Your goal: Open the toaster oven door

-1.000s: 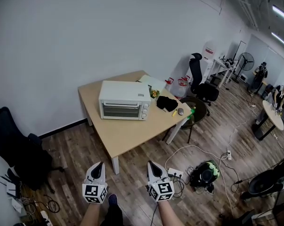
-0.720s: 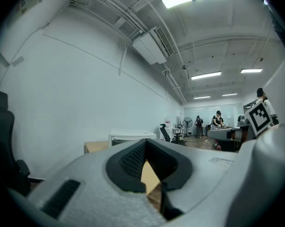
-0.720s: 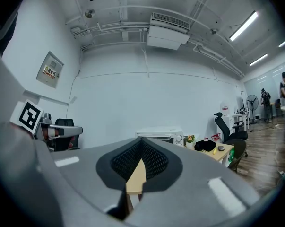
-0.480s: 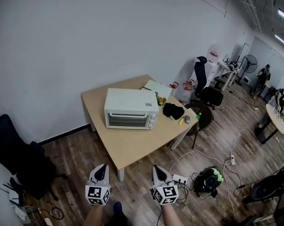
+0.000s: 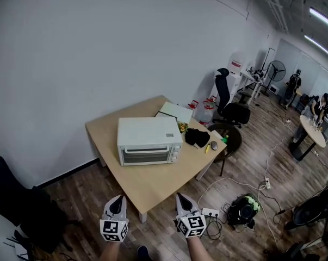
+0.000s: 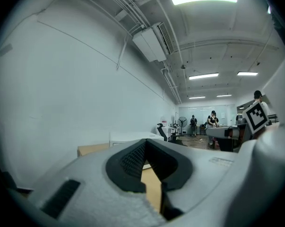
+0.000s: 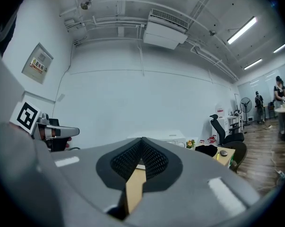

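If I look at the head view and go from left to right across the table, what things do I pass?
toaster oven → black bundle → small yellow thing → mouse

L gripper (image 5: 117, 200), R gripper (image 5: 180, 198): closed, empty
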The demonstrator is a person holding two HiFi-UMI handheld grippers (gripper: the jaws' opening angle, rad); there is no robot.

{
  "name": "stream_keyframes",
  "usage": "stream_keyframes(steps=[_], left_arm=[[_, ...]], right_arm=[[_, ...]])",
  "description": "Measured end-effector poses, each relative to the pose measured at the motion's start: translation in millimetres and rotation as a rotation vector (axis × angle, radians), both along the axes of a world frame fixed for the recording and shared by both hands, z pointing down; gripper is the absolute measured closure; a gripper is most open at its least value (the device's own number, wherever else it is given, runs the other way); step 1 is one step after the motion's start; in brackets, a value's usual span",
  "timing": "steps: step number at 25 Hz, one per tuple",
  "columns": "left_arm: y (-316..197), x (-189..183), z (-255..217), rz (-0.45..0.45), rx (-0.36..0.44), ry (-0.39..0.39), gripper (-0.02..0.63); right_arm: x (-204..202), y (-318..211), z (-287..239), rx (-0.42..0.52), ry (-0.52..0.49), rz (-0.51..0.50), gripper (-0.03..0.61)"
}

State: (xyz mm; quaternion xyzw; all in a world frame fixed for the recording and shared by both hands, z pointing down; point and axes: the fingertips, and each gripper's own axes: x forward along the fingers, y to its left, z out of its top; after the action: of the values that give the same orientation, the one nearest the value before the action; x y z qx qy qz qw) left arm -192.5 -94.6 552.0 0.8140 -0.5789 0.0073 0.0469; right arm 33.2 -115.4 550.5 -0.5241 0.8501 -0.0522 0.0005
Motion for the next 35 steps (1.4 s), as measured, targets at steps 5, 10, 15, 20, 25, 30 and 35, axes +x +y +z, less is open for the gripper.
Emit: stream_keyframes(steps=[5, 10, 15, 20, 25, 30, 35], left_arm=[[-36.1, -5.6, 1.0, 0.025, -0.002, 0.008, 0.617], [-55.3, -5.5, 2.7, 0.050, -0.013, 0.030, 0.617], [-69.2, -1.9, 1.6, 0.066, -0.010, 0.027, 0.617], [-88.7, -2.5, 3.4, 0.056, -0.004, 0.039, 0.617], [-111.4, -4.9, 3.6, 0.032, 0.001, 0.045, 0.617], [-143.2, 0.8, 9.3, 0.018, -0.008, 0.037, 0.617], [-178.7, 7.8, 16.6, -0.001, -0.023, 0.031, 0.617]], right_arm=[[-6.4, -28.5, 2.8, -0.013, -0.011, 0.028, 0.572], [-9.4, -38.4, -0.4, -0.015, 0.000, 0.037, 0.571], [-13.9, -52.8, -0.2, -0.007, 0.018, 0.033, 0.572], [-13.9, -71.5, 5.1, -0.037, 0.023, 0.031, 0.572], [-17.4, -98.8, 12.1, -0.039, 0.015, -0.001, 0.572], [-16.8, -132.7, 15.7, -0.037, 0.016, -0.031, 0.572], [-12.2, -172.4, 21.7, -0.046, 0.017, -0.053, 0.572]])
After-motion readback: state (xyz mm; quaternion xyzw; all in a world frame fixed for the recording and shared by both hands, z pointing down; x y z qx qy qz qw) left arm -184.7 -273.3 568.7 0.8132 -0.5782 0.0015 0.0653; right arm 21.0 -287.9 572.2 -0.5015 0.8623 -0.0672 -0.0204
